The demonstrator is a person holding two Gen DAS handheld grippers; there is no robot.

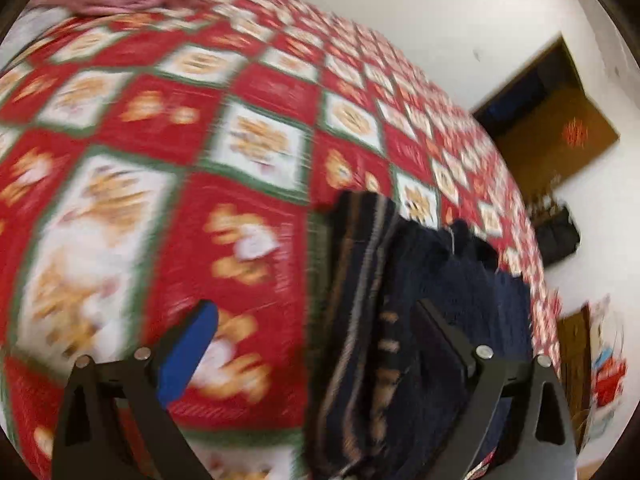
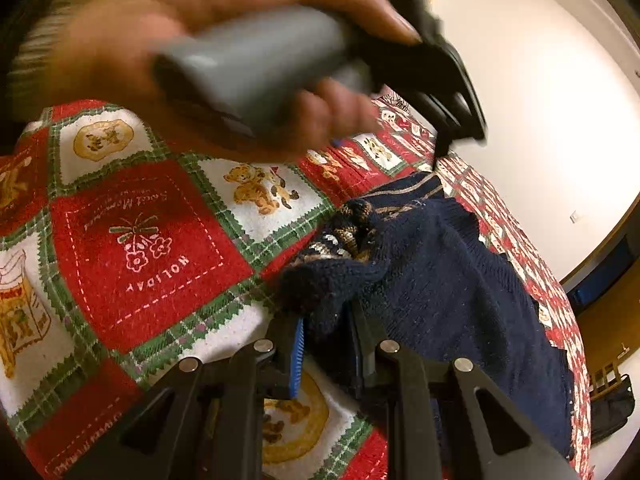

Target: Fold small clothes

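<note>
Both wrist cams sit close above the quilt point(image 1: 168, 128), sharing the navy sweater point(image 2: 432, 280); left view blurred.

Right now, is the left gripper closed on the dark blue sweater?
No, the left gripper is open, its fingers wide apart above the bedspread, and the sweater lies loose between them.

Between the right tongs point(image 2: 326, 344), a coarse navy knitted-wool sweater point(image 2: 440, 280) is looking matt and fuzzy, lying on soft printed cloth bedspread point(image 2: 152, 248); the tongs' black plastic is showing a dull sheen.
</note>
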